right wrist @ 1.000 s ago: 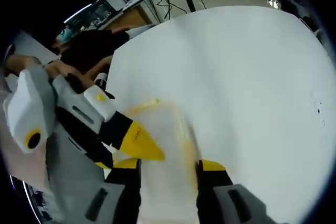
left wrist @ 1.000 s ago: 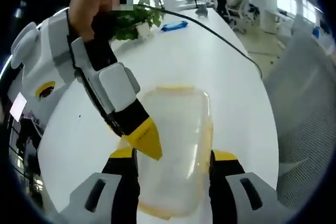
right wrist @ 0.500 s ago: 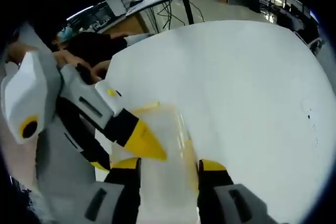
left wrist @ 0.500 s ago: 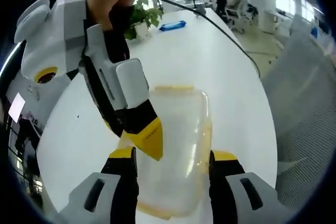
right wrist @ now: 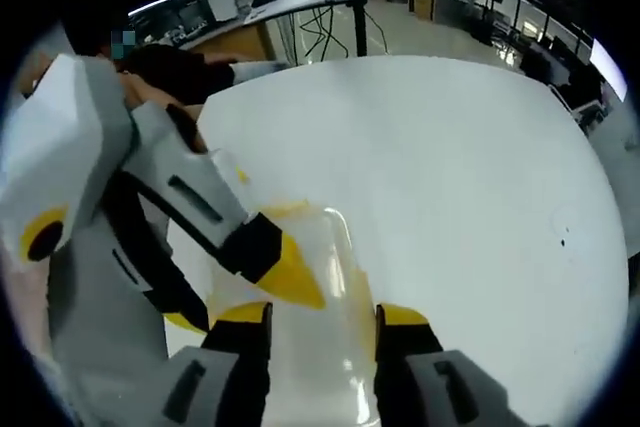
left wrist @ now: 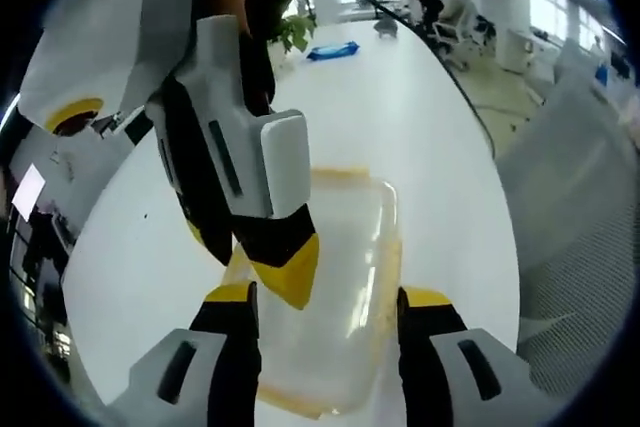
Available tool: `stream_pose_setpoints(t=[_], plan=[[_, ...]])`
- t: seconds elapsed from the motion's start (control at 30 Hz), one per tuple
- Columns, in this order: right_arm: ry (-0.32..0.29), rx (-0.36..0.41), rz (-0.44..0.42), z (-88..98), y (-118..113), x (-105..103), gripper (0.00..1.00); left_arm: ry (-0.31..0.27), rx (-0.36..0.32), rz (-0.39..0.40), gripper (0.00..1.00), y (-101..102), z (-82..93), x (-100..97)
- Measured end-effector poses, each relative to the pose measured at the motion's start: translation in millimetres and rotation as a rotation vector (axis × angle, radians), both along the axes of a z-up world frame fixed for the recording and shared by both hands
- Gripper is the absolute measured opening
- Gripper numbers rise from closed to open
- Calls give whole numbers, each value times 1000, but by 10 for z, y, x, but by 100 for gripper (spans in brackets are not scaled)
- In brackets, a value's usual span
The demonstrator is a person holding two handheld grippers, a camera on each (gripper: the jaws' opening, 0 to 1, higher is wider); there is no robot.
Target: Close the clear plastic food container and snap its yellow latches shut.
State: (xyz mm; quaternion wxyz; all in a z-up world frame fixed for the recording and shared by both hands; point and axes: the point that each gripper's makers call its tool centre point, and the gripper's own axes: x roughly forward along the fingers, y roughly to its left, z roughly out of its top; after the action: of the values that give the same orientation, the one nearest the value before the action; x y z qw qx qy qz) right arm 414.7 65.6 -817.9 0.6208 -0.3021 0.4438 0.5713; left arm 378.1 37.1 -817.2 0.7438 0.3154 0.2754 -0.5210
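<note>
My left tool (left wrist: 325, 297) stood with its two yellow-tipped jaws set wide, one to each side of the clear plastic food container (left wrist: 330, 287), holding nothing that I could make out. My right tool (right wrist: 318, 312) was much the same, its jaws parted with the container (right wrist: 320, 317) lying between them. In the left gripper view the right tool (left wrist: 285, 272) came down from the upper left, its yellow tip resting at the container's near left edge, just above my left jaw; whether it actually pressed on the rim I could not tell. In the right gripper view the left tool (right wrist: 290, 277) reached in from the left, its yellow tip over the container's left side. I judged the step in hand to be pressing the lid down and seating a yellow latch (left wrist: 335, 174), so the thing to do well was to steady the box with one tool while the other pushed squarely on the latch, not on the thin clear wall, which would likely flex or skid on the smooth white counter (left wrist: 350, 97). The container lay flat on that counter, its far yellow latch away from both tools. A potted plant (left wrist: 290, 32) and a blue object (left wrist: 332, 49) sat well apart at the counter's far end.
</note>
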Motion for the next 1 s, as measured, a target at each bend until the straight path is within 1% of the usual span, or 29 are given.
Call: stream_pose_setpoints(t=[0.1, 0.17, 0.23, 0.27, 0.3, 0.33, 0.37, 0.4, 0.43, 0.47, 0.5, 0.53, 0.63, 0.73, 0.87, 0.93, 1.0], plan=[[-7, -16, -4, 1, 0, 10, 38, 9, -3, 2, 53, 10, 0, -6], [-5, -31, -32, 2, -14, 18, 39, 18, -26, 22, 54, -3, 11, -8], [-19, -39, -68, 8, -30, 52, 42, 27, -41, 31, 54, -7, 22, -8], [-36, -27, -93, 11, -19, 91, 44, 36, -48, 34, 55, -13, 28, -12], [-35, -19, -98, 17, -12, 87, 45, 51, -57, 39, 56, -19, 38, -20], [-35, 17, -121, 41, 19, 96, 45, 67, -67, 51, 56, -18, 52, -28], [-35, 39, -143, 60, 40, 104, 46, 66, -75, 46, 57, -21, 66, -27], [-30, 59, -171, 89, 47, 117, 46, 17, -98, 33, 59, -47, 126, -2], [-29, 82, -191, 129, 49, 136, 47, -20, -95, 19, 61, -40, 159, 8], [-29, 85, -195, 140, 42, 141, 48, -30, -81, 19, 62, -17, 165, -2], [-40, 88, -220, 187, -8, 185, 48, -21, -78, 18, 62, -6, 173, -38], [-42, 92, -222, 199, -15, 192, 49, -21, -83, 18, 62, -2, 188, -46], [-40, 147, -271, 302, -52, 227, 51, -12, -107, 39, 63, 20, 235, -39], [-43, 172, -296, 368, -127, 221, 52, -5, -124, 66, 65, 61, 273, -14], [-52, 169, -307, 360, -288, 162, 55, 5, -144, 95, 69, 143, 311, 42], [-56, 165, -311, 337, -369, 112, 56, -3, -134, 94, 72, 200, 313, 63], [-58, 168, -314, 320, -433, 51, 57, 2, -126, 105, 74, 273, 309, 88]])
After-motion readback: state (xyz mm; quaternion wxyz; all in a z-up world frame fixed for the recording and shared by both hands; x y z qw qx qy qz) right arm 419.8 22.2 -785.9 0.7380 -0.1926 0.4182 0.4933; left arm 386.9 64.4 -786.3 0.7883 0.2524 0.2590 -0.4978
